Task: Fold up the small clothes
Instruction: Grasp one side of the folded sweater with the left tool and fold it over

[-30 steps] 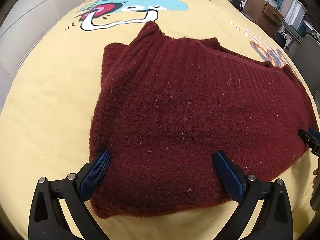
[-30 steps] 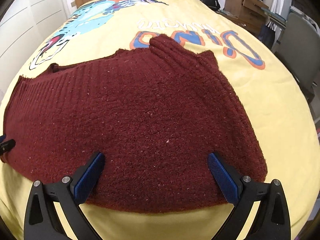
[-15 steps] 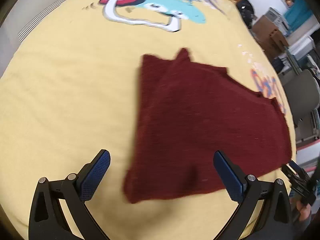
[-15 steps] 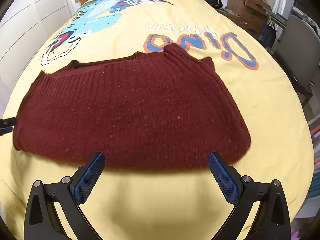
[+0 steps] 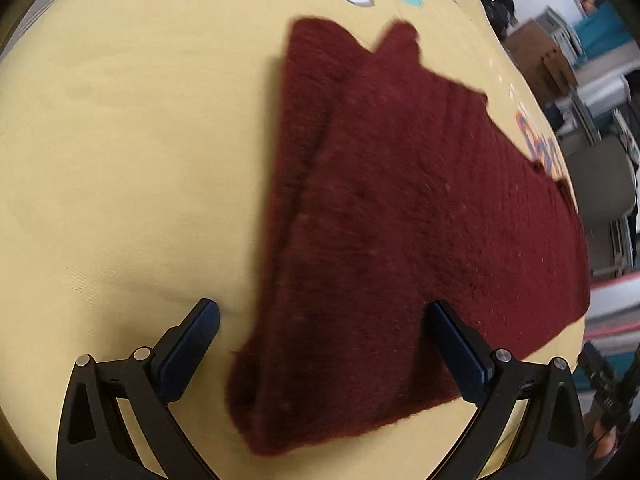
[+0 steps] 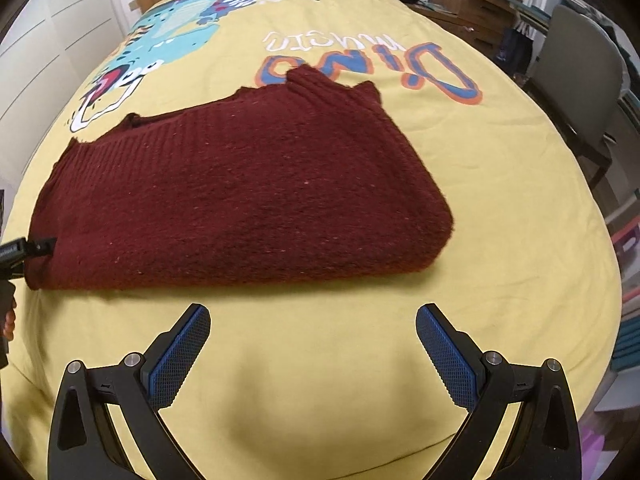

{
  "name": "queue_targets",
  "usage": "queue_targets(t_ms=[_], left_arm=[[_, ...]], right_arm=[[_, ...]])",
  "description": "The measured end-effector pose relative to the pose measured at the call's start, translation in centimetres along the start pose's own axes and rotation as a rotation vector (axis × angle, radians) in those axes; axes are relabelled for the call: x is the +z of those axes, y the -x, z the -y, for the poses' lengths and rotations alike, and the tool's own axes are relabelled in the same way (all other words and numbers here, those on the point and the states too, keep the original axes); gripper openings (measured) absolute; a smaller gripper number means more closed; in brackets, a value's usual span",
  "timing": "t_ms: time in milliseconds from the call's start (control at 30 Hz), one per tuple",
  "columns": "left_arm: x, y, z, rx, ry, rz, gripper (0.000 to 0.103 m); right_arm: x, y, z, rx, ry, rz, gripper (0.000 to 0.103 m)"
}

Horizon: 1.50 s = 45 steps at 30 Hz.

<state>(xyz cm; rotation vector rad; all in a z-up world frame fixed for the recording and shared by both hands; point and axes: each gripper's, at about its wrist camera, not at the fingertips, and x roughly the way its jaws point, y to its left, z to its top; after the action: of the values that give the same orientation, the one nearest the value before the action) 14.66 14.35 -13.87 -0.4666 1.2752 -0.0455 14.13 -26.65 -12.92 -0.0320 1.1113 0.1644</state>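
Yellow dinosaur-print bedspread carries the dark red knitted sweater, lying flat and already doubled over, so by my judgement one more fold remains. Left tongs and right tongs both gape wide, holding nothing.

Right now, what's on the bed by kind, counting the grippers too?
Maroon sweater: 1
Yellow dino bedspread: 1
Grippers: 2, left gripper and right gripper, both open, holding nothing
Total: 4
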Motion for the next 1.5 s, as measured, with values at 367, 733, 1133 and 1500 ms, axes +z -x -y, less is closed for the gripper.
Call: queue_targets(t_ms=[367, 733, 1133, 1500], left_arm=[[0.5, 1.1, 4.1, -0.044, -0.042, 0.005, 0.028], [1.9, 7.3, 14.9, -0.079, -0.196, 0.072, 0.026], [2.9, 1.4, 32.4, -0.084, -0.434, 0.032, 0.026], [-0.5, -8.7, 37.2, 0.138, -0.507, -0.053, 0.036]], right_arm=[[0.1, 0.8, 1.6, 0.005, -0.021, 0.010, 0.103], [1.0, 2.4, 5.7, 0.027, -0.077, 0.056, 0.103], [1.1, 4.0, 12.5, 0.024, -0.193, 0.098, 0.103], [-0.3, 2.2, 14.7, 0.030, -0.232, 0.031, 0.103]])
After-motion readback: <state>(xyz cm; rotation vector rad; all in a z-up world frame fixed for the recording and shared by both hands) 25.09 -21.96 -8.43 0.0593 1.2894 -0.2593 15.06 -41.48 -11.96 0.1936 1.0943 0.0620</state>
